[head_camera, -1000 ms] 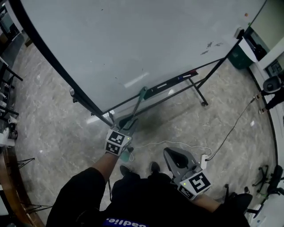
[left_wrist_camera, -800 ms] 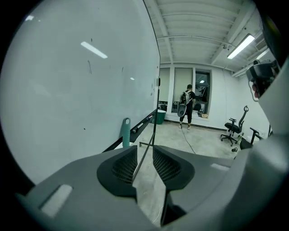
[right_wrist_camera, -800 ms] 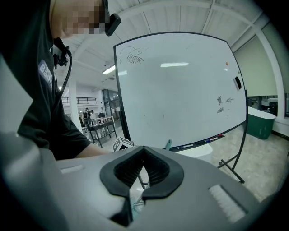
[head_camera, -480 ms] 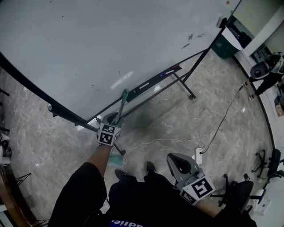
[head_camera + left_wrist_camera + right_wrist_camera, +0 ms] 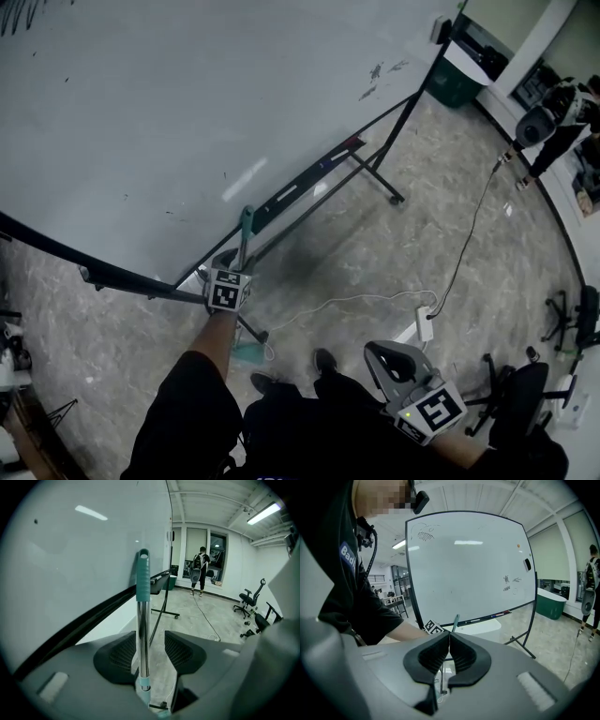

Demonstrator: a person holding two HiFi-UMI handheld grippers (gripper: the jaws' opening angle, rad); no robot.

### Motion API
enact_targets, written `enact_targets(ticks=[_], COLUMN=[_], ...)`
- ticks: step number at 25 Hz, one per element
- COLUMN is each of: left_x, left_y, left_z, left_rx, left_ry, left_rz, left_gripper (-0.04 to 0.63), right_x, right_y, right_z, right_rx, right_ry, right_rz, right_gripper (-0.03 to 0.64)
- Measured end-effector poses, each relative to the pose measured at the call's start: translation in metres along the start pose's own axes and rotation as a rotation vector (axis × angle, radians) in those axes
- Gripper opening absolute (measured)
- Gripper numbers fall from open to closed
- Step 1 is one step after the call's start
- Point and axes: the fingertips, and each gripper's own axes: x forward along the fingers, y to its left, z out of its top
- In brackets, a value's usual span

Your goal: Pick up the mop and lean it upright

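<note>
At the whiteboard [image 5: 141, 112], just opening the left hand-held gripper [image 5: 152, 645] off the upright-leaning mop [image 5: 143, 616] between its jaws, right hand-held gripper [image 5: 449, 649] clenched empty, only backing away to go.

The mop [image 5: 246, 234] has a slim chrome metal shaft topped by a ribbed teal plastic grip, with a pale teal collar lower down the shaft [image 5: 143, 620]. It stands nearly upright, tilted slightly, its grip end leaning against the lower part of the large whiteboard [image 5: 187, 112]. Its pale teal head [image 5: 248, 354] sits on the grey marbled floor [image 5: 375, 262]. The shaft passes between the fingers [image 5: 180, 651] of the left gripper [image 5: 151, 637], which have just been opening. It sits close to one finger, with a clear gap to the other.
</note>
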Motion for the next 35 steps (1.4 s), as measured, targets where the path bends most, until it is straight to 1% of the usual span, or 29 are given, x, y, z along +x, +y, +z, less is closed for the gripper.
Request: enact_targets(ticks=[3,8,12,16,18,19,22,25,29,35], left_x=[0.012,0.028,0.034,0.038,0.038,0.038,0.035,0.023,-0.006,-0.068], left_y=[0.003,0.008,0.011,0.009,0.01,0.011,0.01,0.007,-0.005,-0.025], left_z=[-0.006,-0.011,-0.012,-0.013,-0.014,-0.014,-0.017,-0.017,-0.024,-0.04], left_rx=[-0.012,-0.008,-0.019,-0.014,-0.026,-0.028,-0.014,-0.013,-0.011,-0.017], left_ry=[0.026,0.057,0.066,0.082,0.088,0.091,0.106,0.098,0.073,0.038], left_rz=[0.0,0.0,-0.001,-0.017,-0.012,-0.011,-0.01,-0.003,0.006,0.05], left_gripper=[0.192,0.195,0.189,0.16,0.128,0.1,0.101,0.107,0.109,0.109], right_x=[-0.003,-0.009,-0.011,-0.016,-0.019,-0.02,-0.019,-0.019,-0.019,-0.011], right_y=[-0.004,-0.013,-0.014,-0.011,-0.011,-0.012,-0.011,-0.009,-0.004,0.013], right_z=[-0.003,-0.012,-0.02,-0.023,-0.025,-0.025,-0.025,-0.02,-0.011,0.009], right_rx=[0.004,0.024,0.039,0.041,0.052,0.056,0.055,0.048,0.036,-0.003], right_ry=[0.012,0.024,0.043,0.049,0.05,0.05,0.042,0.026,-0.003,-0.044], right_rz=[-0.015,-0.054,-0.055,-0.051,-0.053,-0.053,-0.044,-0.029,0.006,0.118], right_gripper=[0.011,0.012,0.012,0.012,0.011,0.01,0.008,0.008,0.006,0.006])
